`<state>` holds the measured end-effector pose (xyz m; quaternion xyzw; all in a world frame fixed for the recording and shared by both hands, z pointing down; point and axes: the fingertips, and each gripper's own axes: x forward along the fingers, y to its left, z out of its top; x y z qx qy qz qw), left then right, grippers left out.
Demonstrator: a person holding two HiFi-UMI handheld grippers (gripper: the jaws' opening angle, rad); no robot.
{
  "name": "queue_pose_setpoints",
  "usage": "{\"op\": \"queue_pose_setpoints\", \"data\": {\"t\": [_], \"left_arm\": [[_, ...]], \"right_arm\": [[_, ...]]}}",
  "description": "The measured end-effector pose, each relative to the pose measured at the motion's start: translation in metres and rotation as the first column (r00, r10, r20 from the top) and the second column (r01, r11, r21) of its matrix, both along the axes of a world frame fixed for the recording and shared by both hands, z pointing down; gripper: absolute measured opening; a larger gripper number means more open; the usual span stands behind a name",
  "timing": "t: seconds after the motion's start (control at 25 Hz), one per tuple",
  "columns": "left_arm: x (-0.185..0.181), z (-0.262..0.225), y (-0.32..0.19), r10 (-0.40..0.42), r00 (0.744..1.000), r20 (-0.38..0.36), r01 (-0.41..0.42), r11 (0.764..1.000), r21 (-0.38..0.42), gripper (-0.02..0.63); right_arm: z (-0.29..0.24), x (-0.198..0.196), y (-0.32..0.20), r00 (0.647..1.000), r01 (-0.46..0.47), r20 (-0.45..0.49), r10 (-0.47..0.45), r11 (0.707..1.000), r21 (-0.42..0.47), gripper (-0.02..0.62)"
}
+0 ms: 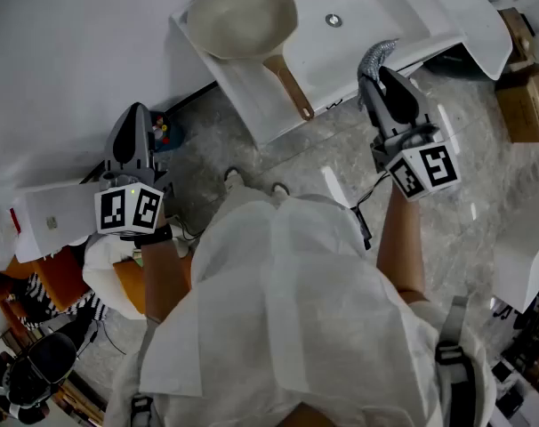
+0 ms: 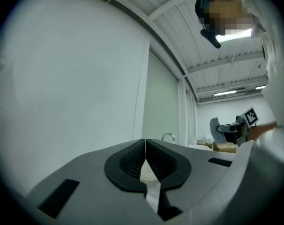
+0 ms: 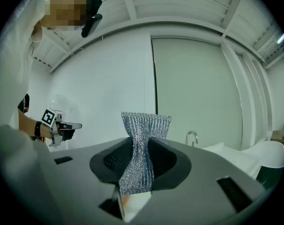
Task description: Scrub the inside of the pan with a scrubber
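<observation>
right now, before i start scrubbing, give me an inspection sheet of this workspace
surface: white sink counter, with a basin beside the pan
job's things: pan on the counter, handle toward the person; scrubber held away from the pan
clutter: cardboard boxes on the floor at right; mixed items at left
grippers: right hand-held gripper shut on the scrubber; left hand-held gripper shut, empty
cables: dark cable by the person's waist
surroundings: grey stone floor; tap at the sink
</observation>
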<state>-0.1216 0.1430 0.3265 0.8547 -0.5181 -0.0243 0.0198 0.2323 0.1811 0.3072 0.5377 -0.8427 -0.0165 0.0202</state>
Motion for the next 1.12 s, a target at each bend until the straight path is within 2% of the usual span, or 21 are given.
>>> {"op": "queue_pose_setpoints", "data": {"t": [0.56, 0.84, 1.12], "left_arm": [[0.005, 0.000, -0.001, 0.009, 1.000, 0.006, -0.009, 1.000, 0.005, 0.017], [0.017, -0.003, -0.007, 0.009, 1.000, 0.013, -0.009, 1.000, 0.006, 0.017], [0.028, 0.005, -0.026, 0.034, 0.999, 0.019, -0.034, 0.999, -0.031, 0.017]], "right_arm": [[0.002, 0.002, -0.003, 1.000, 0.006, 0.000, -0.006, 1.000, -0.003, 0.106], [0.003, 0.015, -0.009, 0.999, 0.015, 0.050, -0.014, 1.000, -0.015, 0.108], [0.010, 0.019, -0.034, 0.998, 0.037, 0.056, -0.034, 0.998, -0.043, 0.108]]}}
